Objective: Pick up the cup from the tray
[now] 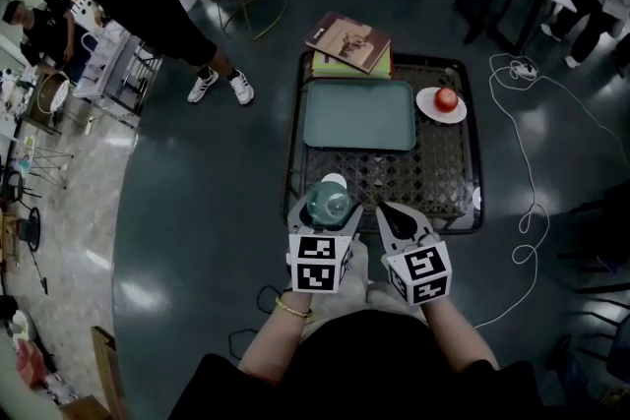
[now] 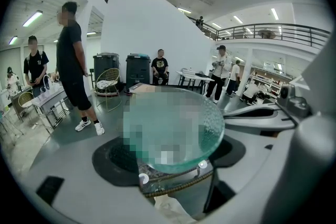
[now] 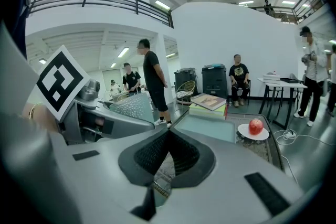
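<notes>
A teal glass cup [image 1: 330, 198] sits between the jaws of my left gripper [image 1: 328, 208], which is shut on it above the near edge of the mesh table. In the left gripper view the cup [image 2: 176, 128] fills the space between the dark pads [image 2: 113, 161]. The teal tray [image 1: 359, 114] lies empty in the middle of the table, beyond the cup. My right gripper [image 1: 387, 212] is just to the right of the cup, shut with nothing in it; its pads [image 3: 152, 153] meet in the right gripper view, where the tray [image 3: 207, 127] lies ahead.
Books [image 1: 350, 45] are stacked at the table's far edge behind the tray. A white plate [image 1: 440, 109] with a red apple [image 1: 447, 97] stands right of the tray. A white round object [image 1: 335, 180] lies just beyond the cup. People stand and sit at the left; a cable [image 1: 527, 174] trails on the floor at the right.
</notes>
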Demonstrator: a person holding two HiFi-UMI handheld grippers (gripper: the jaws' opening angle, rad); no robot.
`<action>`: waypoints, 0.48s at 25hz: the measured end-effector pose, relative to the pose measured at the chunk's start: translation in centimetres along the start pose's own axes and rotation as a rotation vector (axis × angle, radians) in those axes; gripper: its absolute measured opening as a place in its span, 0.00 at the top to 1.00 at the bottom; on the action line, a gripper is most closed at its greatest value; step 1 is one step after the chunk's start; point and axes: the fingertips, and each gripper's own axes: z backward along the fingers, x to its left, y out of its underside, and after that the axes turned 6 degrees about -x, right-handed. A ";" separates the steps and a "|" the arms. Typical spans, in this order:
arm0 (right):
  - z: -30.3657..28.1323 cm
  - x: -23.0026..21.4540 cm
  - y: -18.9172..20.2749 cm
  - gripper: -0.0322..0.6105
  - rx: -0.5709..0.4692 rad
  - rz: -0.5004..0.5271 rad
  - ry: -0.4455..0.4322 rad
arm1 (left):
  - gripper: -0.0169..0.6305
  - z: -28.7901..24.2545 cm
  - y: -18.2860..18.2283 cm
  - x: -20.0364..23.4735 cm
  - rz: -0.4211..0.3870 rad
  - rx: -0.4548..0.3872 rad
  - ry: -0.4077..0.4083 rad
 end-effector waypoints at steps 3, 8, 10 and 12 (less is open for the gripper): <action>0.2 0.1 -0.1 0.94 -0.002 0.006 -0.001 | 0.39 0.2 0.0 -0.1 0.000 -0.004 0.001; 0.4 0.4 -0.3 0.94 -0.007 0.012 0.001 | 0.39 0.5 -0.1 -0.1 -0.002 -0.009 0.002; 0.3 0.4 -0.3 0.94 -0.007 0.013 0.001 | 0.39 0.4 -0.1 -0.1 -0.002 -0.009 0.001; 0.3 0.3 -0.2 0.94 -0.008 0.013 0.001 | 0.39 0.3 -0.1 0.0 -0.001 -0.008 0.001</action>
